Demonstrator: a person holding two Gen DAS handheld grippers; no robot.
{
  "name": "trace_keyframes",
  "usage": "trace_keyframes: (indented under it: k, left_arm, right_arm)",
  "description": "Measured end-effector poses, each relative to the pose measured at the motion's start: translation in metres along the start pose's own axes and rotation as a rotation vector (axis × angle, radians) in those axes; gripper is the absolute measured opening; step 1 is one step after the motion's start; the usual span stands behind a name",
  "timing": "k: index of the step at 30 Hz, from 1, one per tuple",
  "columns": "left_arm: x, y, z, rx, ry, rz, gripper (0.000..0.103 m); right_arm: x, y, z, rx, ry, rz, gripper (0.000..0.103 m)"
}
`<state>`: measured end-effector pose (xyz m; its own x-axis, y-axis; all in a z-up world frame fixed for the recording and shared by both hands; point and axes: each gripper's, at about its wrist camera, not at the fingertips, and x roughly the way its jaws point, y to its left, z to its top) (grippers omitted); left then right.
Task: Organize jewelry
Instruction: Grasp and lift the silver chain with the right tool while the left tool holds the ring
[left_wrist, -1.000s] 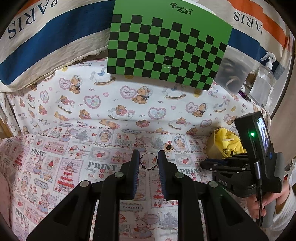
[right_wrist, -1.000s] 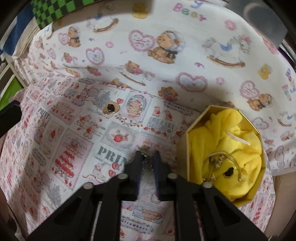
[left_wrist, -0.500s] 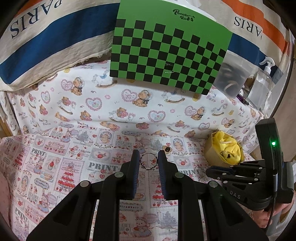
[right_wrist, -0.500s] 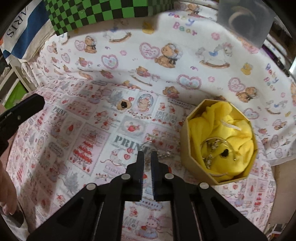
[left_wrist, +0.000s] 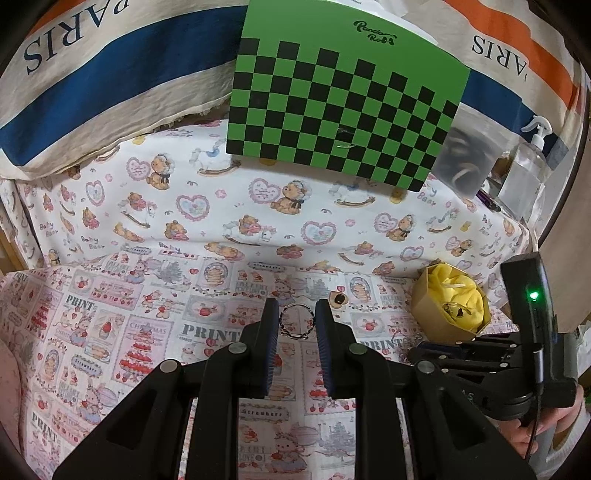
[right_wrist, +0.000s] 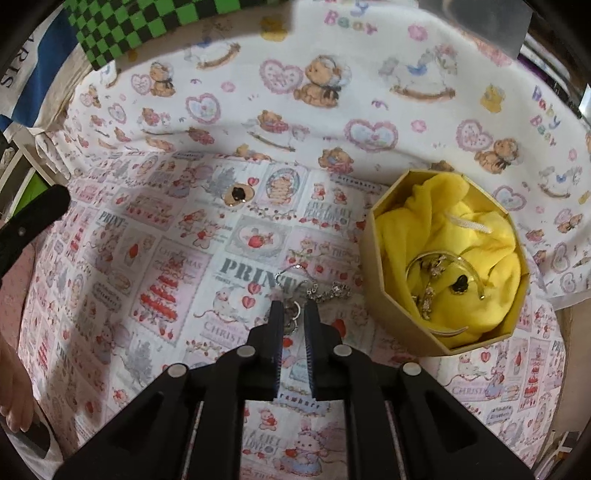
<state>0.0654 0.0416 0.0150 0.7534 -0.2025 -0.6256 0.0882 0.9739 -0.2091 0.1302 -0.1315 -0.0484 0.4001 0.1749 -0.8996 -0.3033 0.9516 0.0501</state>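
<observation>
My left gripper (left_wrist: 295, 319) hovers above the printed cloth, shut on a small beaded ring (left_wrist: 296, 320) that spans the gap between its pads. My right gripper (right_wrist: 294, 314) points steeply down at a silver chain (right_wrist: 327, 291) lying on the cloth; its jaws are opening slightly, and a small loop of the chain sits loose in the narrow gap. An octagonal gold box (right_wrist: 384, 295) lined with yellow cloth stands to the right and holds a bangle and small pieces. A round brown piece with a dark centre (right_wrist: 238, 195) lies farther back on the cloth.
A green-and-black checkerboard (left_wrist: 343, 103) leans at the back. A clear container (left_wrist: 465, 158) and a spray bottle (left_wrist: 528, 166) stand at the back right. A person's hand (left_wrist: 554, 439) holds the right gripper's handle. The gold box (left_wrist: 424, 306) sits near the table's right edge.
The right gripper lifted away from the chain, then came back down close to it, and its jaws have parted a little. The left gripper and its ring have not moved.
</observation>
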Motion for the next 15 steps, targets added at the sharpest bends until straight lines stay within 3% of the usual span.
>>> trace_keyframes:
  k: [11,15]
  left_arm:
    - [0.004,-0.001,-0.001,0.015,0.011,0.008,0.019]
    - [0.003,0.0,0.0,0.013,0.007,0.005,0.019]
  right_arm:
    - [-0.009,-0.013,-0.005,0.042,-0.016,-0.053,0.009]
    - [-0.009,-0.021,-0.006,0.072,-0.018,0.014,0.009]
